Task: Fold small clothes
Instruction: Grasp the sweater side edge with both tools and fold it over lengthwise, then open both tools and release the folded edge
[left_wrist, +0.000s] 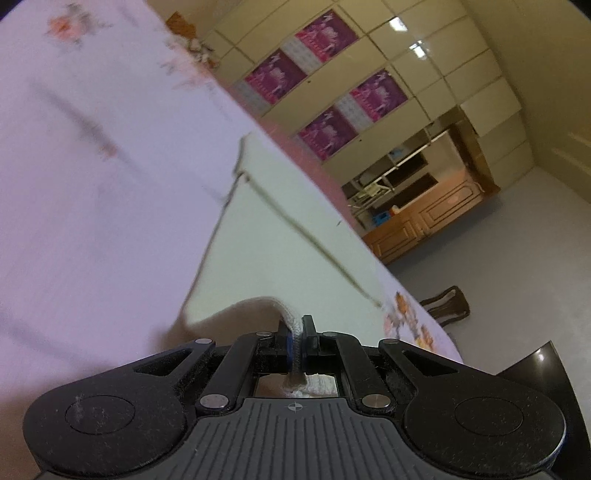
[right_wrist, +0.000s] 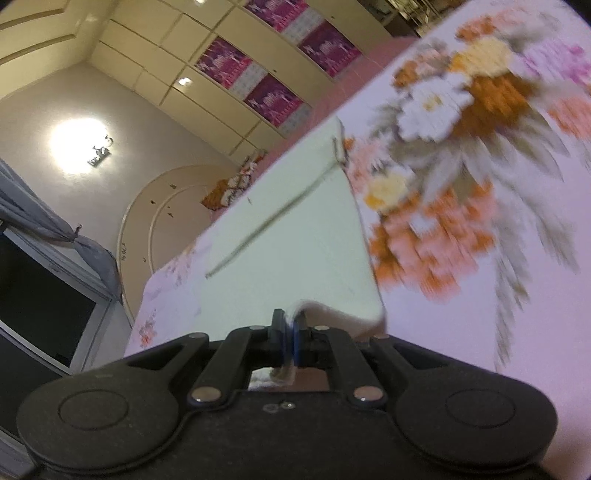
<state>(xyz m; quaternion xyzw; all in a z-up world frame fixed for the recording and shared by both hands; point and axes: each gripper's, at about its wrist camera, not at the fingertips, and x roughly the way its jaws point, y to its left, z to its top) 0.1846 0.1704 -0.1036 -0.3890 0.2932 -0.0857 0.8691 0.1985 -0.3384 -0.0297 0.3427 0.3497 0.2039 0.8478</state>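
We hold one near corner of the garment (left_wrist: 280, 221) in each gripper. The left gripper (left_wrist: 295, 339) has its jaws closed on a thick ribbed hem, and the cloth passes between them toward the camera. The right gripper (right_wrist: 290, 332) is also closed on a thin fold of the same edge. Both corners are raised a little from the bedsheet (right_wrist: 498, 258), we think in order to carry this edge over the rest and make a fold. Beyond the grippers the pale garment lies flat and smooth on the flowered sheet, with a dark seam line across it. Farther away stands the wardrobe (left_wrist: 369, 85) with purple panels, and a wooden cabinet (left_wrist: 424, 218) near the floor.
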